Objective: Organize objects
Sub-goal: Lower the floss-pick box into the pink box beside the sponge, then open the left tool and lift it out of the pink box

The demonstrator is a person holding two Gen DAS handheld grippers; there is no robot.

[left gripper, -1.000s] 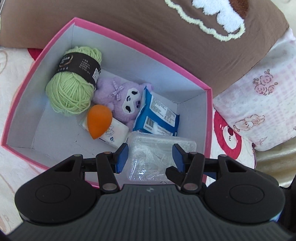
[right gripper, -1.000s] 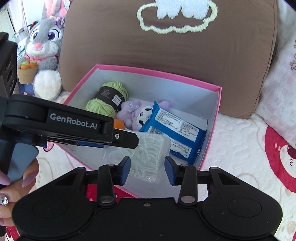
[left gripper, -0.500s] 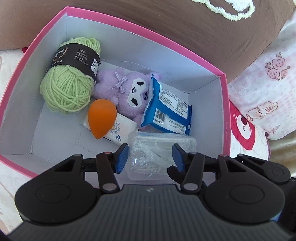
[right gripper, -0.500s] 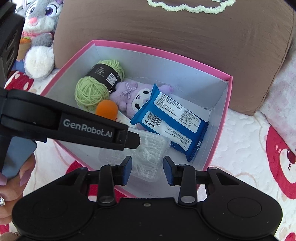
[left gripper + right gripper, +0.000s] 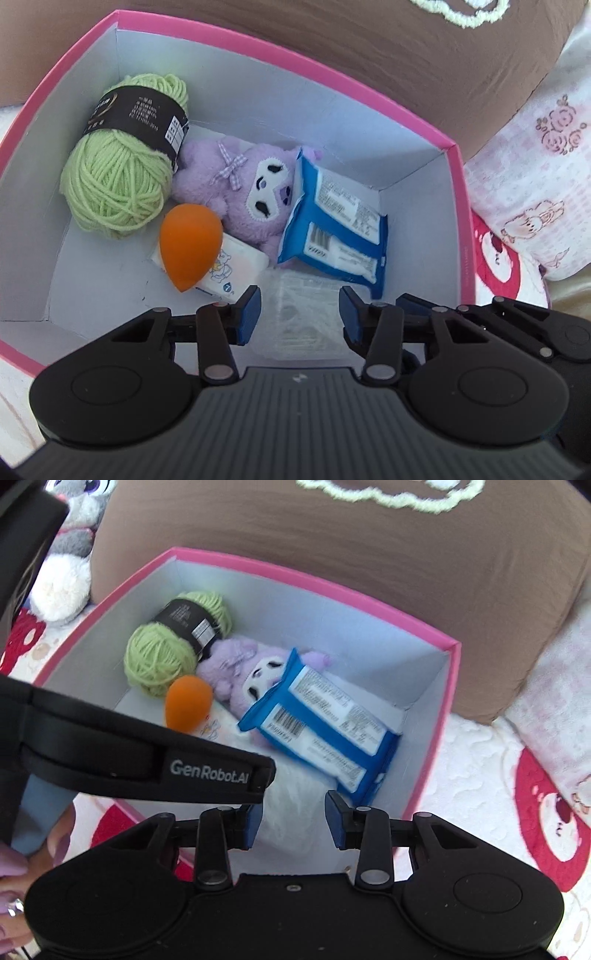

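A pink box [image 5: 236,40] with a grey inside holds green yarn [image 5: 118,184], a purple plush [image 5: 243,184], an orange sponge [image 5: 190,243] on a white pack [image 5: 236,271], and a blue packet [image 5: 336,240]. A clear plastic case [image 5: 303,317] lies at the box's near side between the fingers of my left gripper [image 5: 300,314], whose jaws stand apart from its sides. My right gripper [image 5: 293,821] is open and empty over the box's near rim [image 5: 432,757], above the clear case [image 5: 295,808]. The left gripper's body crosses the right wrist view.
A brown cushion [image 5: 369,55] lies behind the box. A pink-patterned pillow [image 5: 535,177] is at right. A grey bunny plush [image 5: 70,554] sits at the far left. The box rests on white bedding with red prints [image 5: 546,805].
Both grippers moved forward over the box. The left gripper lowered the clear case into the box's near side and its jaws have spread apart from it.
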